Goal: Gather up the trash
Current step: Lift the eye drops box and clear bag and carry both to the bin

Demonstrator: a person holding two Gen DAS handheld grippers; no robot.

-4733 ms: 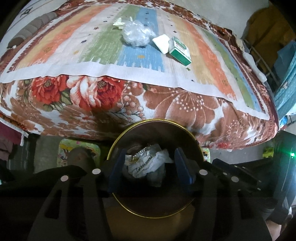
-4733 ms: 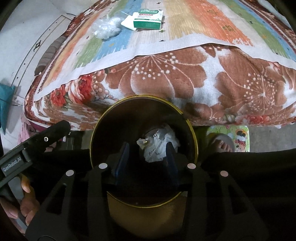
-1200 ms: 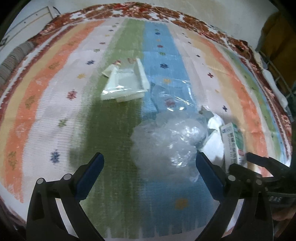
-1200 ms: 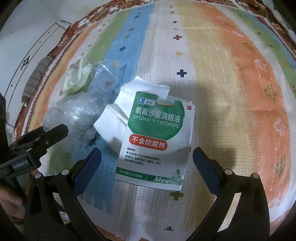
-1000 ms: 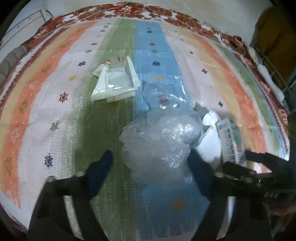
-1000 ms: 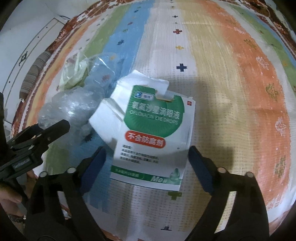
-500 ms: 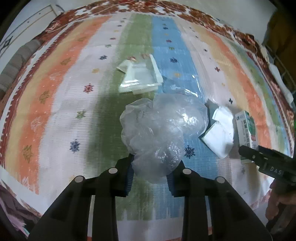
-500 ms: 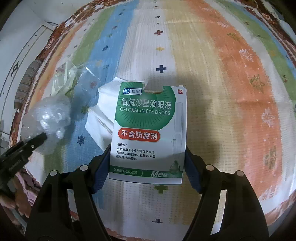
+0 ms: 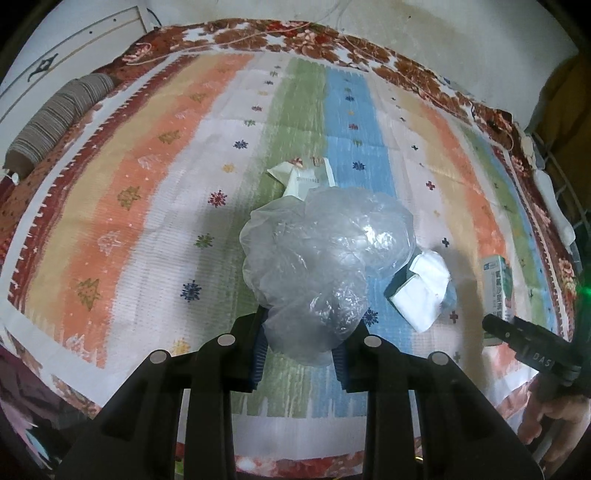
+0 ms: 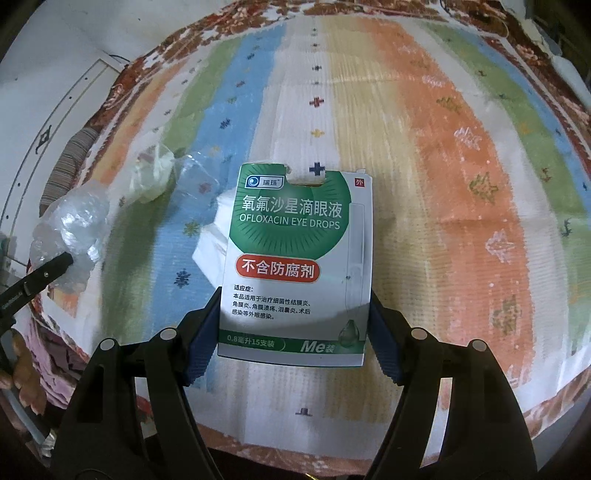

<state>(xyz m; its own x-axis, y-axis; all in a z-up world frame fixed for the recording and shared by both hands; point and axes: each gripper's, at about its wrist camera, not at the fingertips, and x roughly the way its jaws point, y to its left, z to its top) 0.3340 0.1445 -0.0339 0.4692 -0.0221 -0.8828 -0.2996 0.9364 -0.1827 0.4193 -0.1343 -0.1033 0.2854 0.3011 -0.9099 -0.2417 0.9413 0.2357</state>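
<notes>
My left gripper is shut on a crumpled clear plastic bag and holds it above the striped bed cover. My right gripper is shut on a green and white eye-drops box, lifted off the cover. The box also shows at the right in the left wrist view, and the bag at the left in the right wrist view. A folded white paper and a pale torn wrapper lie on the cover. A small clear plastic piece lies next to the wrapper.
A striped rolled cushion lies at the bed's far left. A floral blanket border runs around the cover. A white wall stands behind the bed.
Both grippers closed from open: the left on the plastic bag, the right on the eye-drops box. Both have since lifted their items and drawn back from the cover.
</notes>
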